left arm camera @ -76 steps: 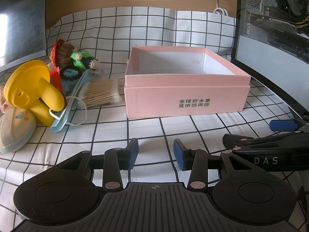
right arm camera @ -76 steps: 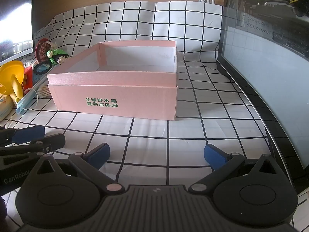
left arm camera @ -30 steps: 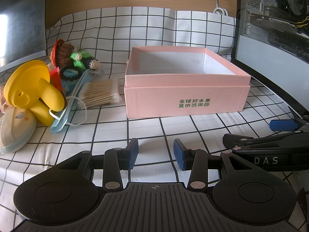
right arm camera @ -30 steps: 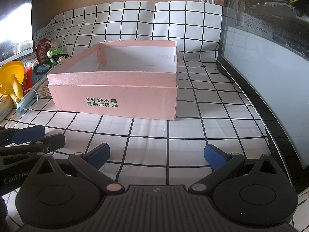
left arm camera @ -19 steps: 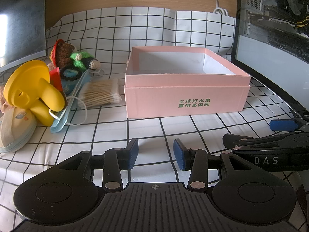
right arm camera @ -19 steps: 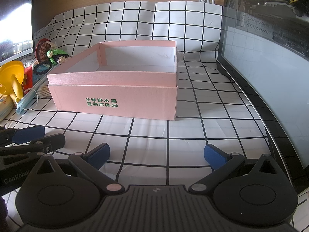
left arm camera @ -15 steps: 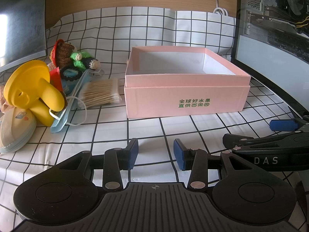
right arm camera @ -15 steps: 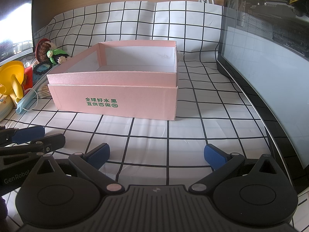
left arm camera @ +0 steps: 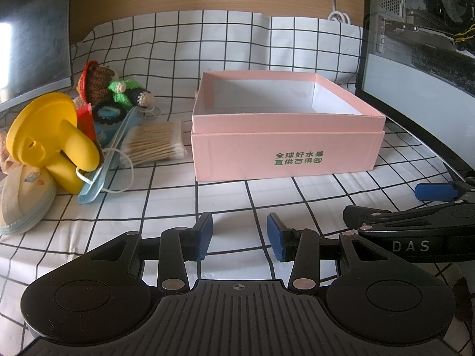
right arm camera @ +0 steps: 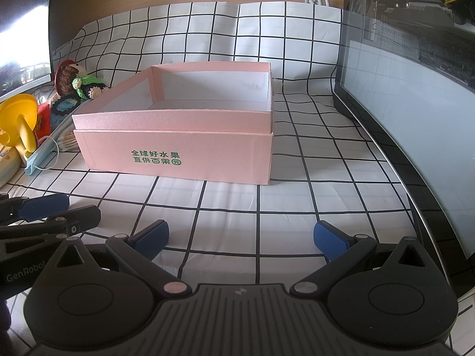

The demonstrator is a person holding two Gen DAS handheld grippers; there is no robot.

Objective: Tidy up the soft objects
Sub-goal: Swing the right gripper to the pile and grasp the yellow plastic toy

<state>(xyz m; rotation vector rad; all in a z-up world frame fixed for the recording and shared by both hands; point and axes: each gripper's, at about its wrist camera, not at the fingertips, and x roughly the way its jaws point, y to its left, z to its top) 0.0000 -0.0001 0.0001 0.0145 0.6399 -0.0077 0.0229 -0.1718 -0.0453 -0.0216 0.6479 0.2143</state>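
An empty pink box [left arm camera: 285,151] [right arm camera: 178,154] with green print stands in the middle of the checked cloth. To its left lies a heap: a crocheted brown and green doll [left arm camera: 114,87] [right arm camera: 78,81], a blue face mask [left arm camera: 104,163] [right arm camera: 40,154], a pack of cotton swabs [left arm camera: 156,145], a yellow plastic toy [left arm camera: 50,136] [right arm camera: 17,121] and a small cloth shoe [left arm camera: 23,198]. My left gripper [left arm camera: 239,235] hovers low in front of the box, partly open, nothing between its blue pads. My right gripper [right arm camera: 240,235] stands wide open beside it, also empty.
A dark monitor [right arm camera: 415,112] runs along the right edge of the cloth, and another screen [left arm camera: 32,38] stands at the back left. A white cable [left arm camera: 335,12] hangs on the wooden wall behind. The right gripper's finger [left arm camera: 433,191] shows at the left wrist view's right edge.
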